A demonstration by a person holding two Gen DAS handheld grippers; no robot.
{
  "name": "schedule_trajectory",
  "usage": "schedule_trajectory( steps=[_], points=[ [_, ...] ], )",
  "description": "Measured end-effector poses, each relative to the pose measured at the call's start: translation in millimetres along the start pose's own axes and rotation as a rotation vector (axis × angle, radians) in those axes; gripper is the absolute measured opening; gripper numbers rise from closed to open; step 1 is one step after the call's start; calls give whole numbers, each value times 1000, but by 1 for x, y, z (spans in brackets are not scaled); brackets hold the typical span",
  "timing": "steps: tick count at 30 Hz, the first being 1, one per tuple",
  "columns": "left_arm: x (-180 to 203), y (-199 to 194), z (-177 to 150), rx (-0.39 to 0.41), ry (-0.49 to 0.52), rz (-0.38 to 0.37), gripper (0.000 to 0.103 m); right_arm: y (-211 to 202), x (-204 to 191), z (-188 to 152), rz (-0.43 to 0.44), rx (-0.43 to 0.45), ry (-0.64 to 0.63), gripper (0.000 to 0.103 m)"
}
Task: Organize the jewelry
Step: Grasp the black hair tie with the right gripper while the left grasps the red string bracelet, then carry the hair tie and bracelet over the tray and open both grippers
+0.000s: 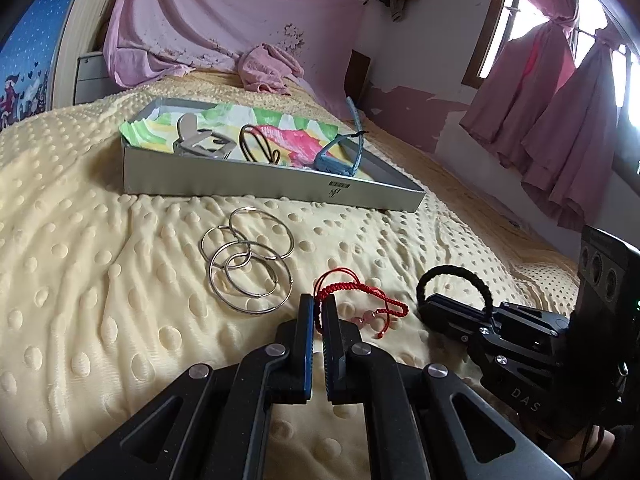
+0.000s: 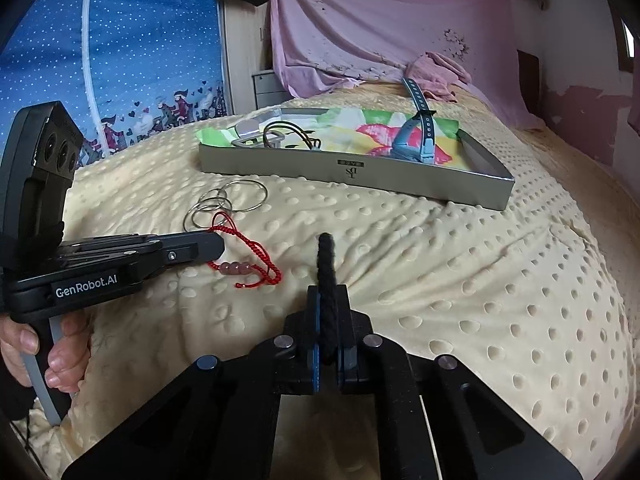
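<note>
Left gripper (image 1: 319,312) clamped on red cord bracelet (image 1: 362,300); right gripper (image 2: 328,300) pinching black braided band (image 2: 326,264); rings (image 1: 248,264) just ahead-left.

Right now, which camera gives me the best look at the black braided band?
The left wrist view: there the black braided band shows as a full arch standing up from the right gripper. The right wrist view shows it edge-on, clamped between the fingers, a narrow black strip.

rings (image 1: 248,258): shiny metal | red bracelet (image 1: 360,300): braided cord | blanket (image 1: 100,240): soft dotted cloth | tray (image 1: 272,184): matt card
</note>
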State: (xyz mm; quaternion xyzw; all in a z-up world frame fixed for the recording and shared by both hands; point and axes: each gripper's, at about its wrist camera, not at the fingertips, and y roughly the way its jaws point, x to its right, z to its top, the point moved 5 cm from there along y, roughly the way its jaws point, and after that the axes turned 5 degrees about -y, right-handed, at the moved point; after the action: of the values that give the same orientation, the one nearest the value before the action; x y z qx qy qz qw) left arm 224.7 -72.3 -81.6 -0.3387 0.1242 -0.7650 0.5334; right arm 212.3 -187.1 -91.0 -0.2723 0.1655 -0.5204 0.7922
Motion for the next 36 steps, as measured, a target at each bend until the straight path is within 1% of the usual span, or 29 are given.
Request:
schedule_trajectory(
  steps=[6,11,16,18,19,22,26,28,32,36],
  points=[
    [1,-2,1,7,1,-9,4,-4,-1,0,6,16,8,6],
    [1,-7,2,26,4,-34,4,-14,-1,3,10,57,15,6],
    [5,-15,3,64,20,-73,4,-22,2,7,9,93,27,6],
    [8,-21,4,83,18,-111,4,-23,4,9,9,103,37,6],
    [8,-23,4,89,17,-115,4,-24,5,10,10,109,44,6],
    [10,-24,8,89,17,-108,4,-29,12,16,20,137,82,6],
    [11,-20,21,76,9,-76,4,-31,20,26,36,174,123,6],
    [13,-21,31,82,3,-61,4,-29,22,32,39,177,119,6],
    [19,-23,47,101,28,-40,4,-35,19,40,43,191,101,6],
    [21,-25,58,103,22,-33,4,-43,19,46,52,220,104,5]
  ],
)
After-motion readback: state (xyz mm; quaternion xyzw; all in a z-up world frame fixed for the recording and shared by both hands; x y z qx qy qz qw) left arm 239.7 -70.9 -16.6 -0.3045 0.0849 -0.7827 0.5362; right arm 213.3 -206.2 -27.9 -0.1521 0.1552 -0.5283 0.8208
